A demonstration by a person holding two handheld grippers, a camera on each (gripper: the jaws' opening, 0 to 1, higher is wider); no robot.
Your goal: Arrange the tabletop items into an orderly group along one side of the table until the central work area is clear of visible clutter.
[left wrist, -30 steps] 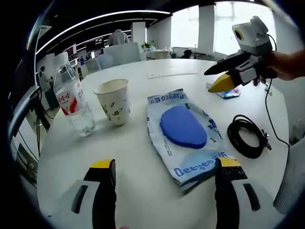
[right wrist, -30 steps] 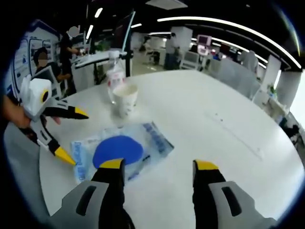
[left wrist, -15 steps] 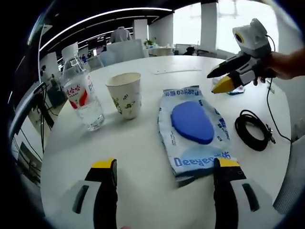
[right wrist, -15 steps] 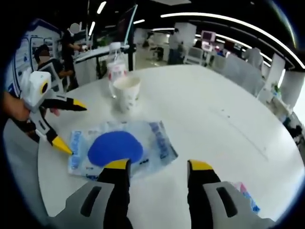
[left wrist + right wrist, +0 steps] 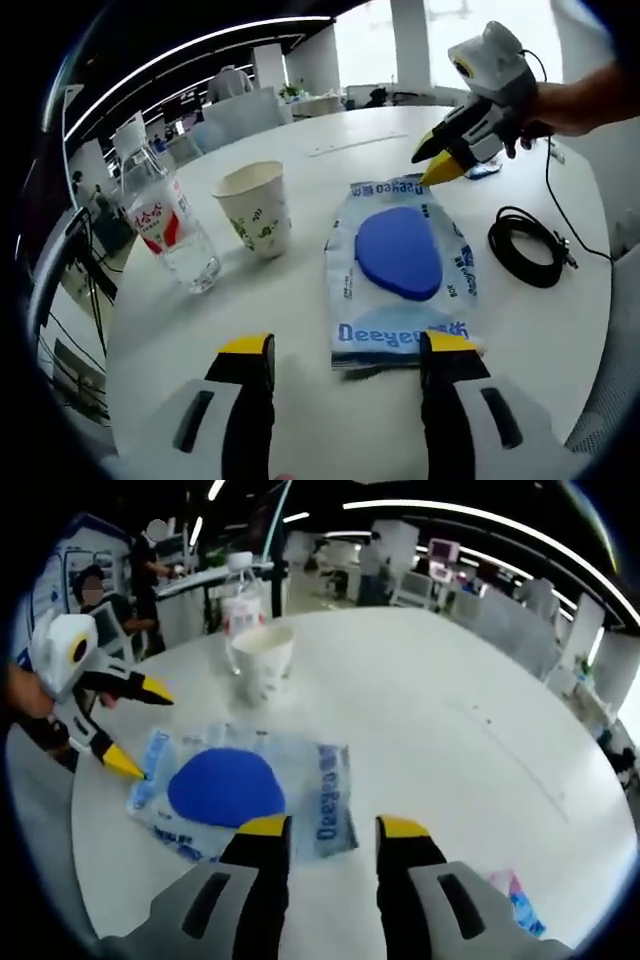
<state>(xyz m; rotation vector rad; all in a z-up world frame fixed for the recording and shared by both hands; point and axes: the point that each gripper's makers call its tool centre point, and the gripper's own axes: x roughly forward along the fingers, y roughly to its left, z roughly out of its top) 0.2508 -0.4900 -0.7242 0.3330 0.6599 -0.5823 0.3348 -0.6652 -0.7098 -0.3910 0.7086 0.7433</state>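
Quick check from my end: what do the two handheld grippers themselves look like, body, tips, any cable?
Both match: the left gripper and right gripper have grey bodies with black fingers capped in yellow. Seen from outside, the right gripper carries a pale grey housing with a yellow-ringed lens, and a thin black cable trails from it. The left one looks the same.

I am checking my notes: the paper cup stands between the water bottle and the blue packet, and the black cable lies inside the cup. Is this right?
Not quite. In the left gripper view the black cable lies coiled on the table, on the far side of the blue packet from the paper cup. The cup does stand between the water bottle and the packet.
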